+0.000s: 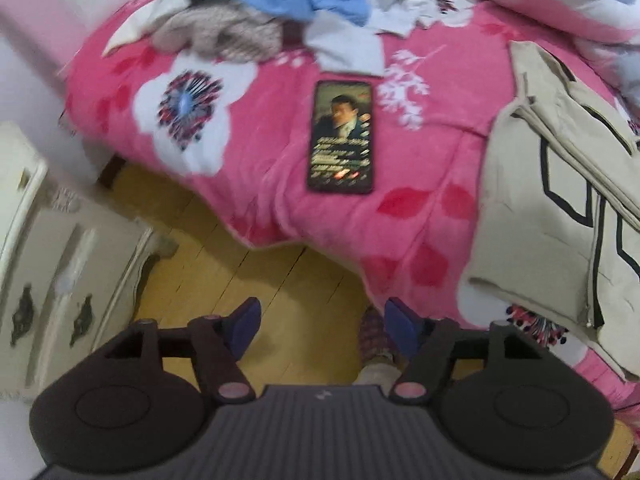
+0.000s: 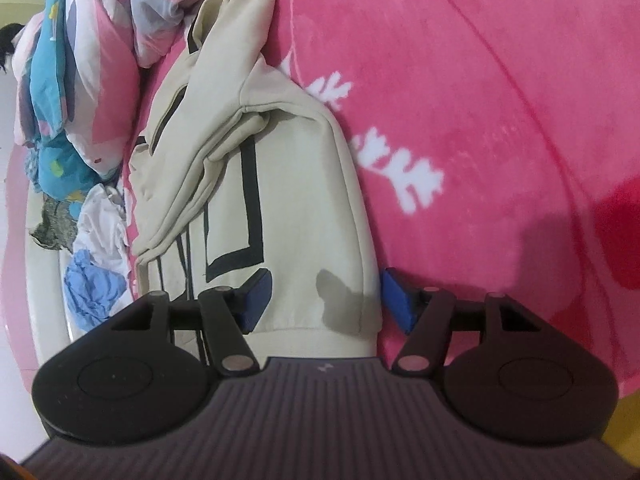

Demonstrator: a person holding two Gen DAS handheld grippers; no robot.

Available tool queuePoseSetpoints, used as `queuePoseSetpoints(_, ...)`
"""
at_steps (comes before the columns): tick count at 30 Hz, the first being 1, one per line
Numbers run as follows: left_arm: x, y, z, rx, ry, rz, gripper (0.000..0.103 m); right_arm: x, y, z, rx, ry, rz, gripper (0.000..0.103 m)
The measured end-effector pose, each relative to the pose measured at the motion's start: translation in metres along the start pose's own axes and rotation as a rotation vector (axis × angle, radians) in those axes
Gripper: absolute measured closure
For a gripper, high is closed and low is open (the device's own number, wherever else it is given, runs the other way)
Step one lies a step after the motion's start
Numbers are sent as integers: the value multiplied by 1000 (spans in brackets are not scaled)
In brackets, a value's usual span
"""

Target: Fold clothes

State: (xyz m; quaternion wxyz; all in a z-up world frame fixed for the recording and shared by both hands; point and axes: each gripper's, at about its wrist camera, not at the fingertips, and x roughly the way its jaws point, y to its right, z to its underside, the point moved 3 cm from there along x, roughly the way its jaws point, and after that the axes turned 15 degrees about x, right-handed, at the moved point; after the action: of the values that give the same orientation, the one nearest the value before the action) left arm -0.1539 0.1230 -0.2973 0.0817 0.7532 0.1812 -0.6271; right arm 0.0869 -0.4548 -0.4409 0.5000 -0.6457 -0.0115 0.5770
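- Left gripper [image 1: 320, 326]: jaws apart, empty, over the yellow floor [image 1: 256, 276] at the bed edge.
- Cream hoodie [image 1: 560, 208]: folded on the pink blanket [image 1: 264, 152], off to the right.
- Right gripper [image 2: 326, 300]: jaws apart, straddling the hoodie's hem corner, not pressing it.

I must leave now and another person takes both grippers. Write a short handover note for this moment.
Left gripper: open, empty, over the floor at the bed edge.
Right gripper: open, holding nothing, jaws on either side of the hem corner of the beige hoodie.
The hoodie lies on the pink blanket, sleeves folded across its body; it looks partly folded.
A phone lies on the blanket, screen lit.
Left to do: finish the hoodie, then the unfolded pile of clothes at the far side.
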Motion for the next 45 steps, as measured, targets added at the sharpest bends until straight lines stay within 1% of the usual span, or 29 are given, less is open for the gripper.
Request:
queuePoseSetpoints(2, 16, 8, -3, -32, 31, 51, 27, 1, 0, 1, -10, -5, 7, 43)
queuePoseSetpoints(6, 80, 50, -33, -68, 91, 246, 27, 4, -1, 2, -31, -15, 22, 41)
queuePoseSetpoints(8, 109, 77, -52, -43, 106, 339, 28, 5, -5, 2, -49, -17, 29, 41)
queuePoseSetpoints(9, 119, 87, -58, -25, 113, 364, 29, 6, -8, 2, -59, -18, 32, 41)
queuePoseSetpoints(12, 135, 106, -73, 15, 125, 403, 30, 8, -15, -3, -82, -11, 29, 41)
queuePoseSetpoints(18, 156, 121, -81, 85, 84, 422, 32, 22, -19, -14, -76, -14, -2, 39)
queuePoseSetpoints(20, 157, 126, -79, 113, 82, 420, 38, 22, -17, -11, -67, -21, -23, 39)
queuePoseSetpoints(22, 156, 130, -75, 132, 72, 427, 50, 22, -11, -4, -50, -47, -43, 39)
queuePoseSetpoints(23, 155, 131, -73, 136, 64, 436, 53, 21, -8, 2, -41, -66, -50, 40)
queuePoseSetpoints(24, 154, 132, -71, 142, 56, 440, 61, 21, -4, 10, -38, -82, -52, 40)
queuePoseSetpoints(25, 153, 134, -70, 147, 48, 444, 63, 21, 0, 17, -33, -101, -54, 42)
queuePoseSetpoints(26, 152, 136, -70, 163, 43, 437, 65, 23, 4, 25, -24, -130, -53, 45)
queuePoseSetpoints(27, 151, 138, -70, 171, 37, 439, 69, 25, 8, 32, -15, -157, -54, 49)
queuePoseSetpoints(28, 151, 139, -70, 175, 30, 444, 70, 26, 10, 39, -12, -173, -56, 50)
queuePoseSetpoints(30, 152, 143, -70, 202, 17, 432, 70, 29, 14, 50, -11, -192, -58, 56)
queuePoseSetpoints(31, 152, 145, -71, 221, 12, 423, 70, 30, 15, 53, -4, -199, -63, 57)
queuePoseSetpoints(35, 150, 155, -73, 309, -13, 377, 71, 36, 18, 59, 11, -250, -64, 74)
queuePoseSetpoints(36, 149, 157, -73, 326, -19, 367, 74, 38, 18, 61, 9, -270, -60, 76)
queuePoseSetpoints(37, 147, 159, -74, 337, -24, 360, 79, 40, 18, 63, 5, -290, -55, 76)
queuePoseSetpoints(38, 145, 161, -74, 347, -28, 353, 82, 42, 17, 66, -5, -312, -48, 79)
queuePoseSetpoints(39, 144, 163, -75, 358, -33, 345, 91, 44, 15, 69, -16, -332, -42, 84)
queuePoseSetpoints(41, 137, 166, -77, 376, -35, 332, 94, 45, 9, 75, -49, -359, -41, 93)
queuePoseSetpoints(42, 133, 167, -79, 381, -35, 332, 94, 42, 3, 76, -69, -359, -58, 96)
queuePoseSetpoints(44, 121, 165, -85, 367, -21, 362, 94, 34, -10, 76, -105, -350, -98, 97)
queuePoseSetpoints(45, 114, 162, -89, 345, -11, 388, 95, 28, -18, 75, -121, -336, -120, 98)
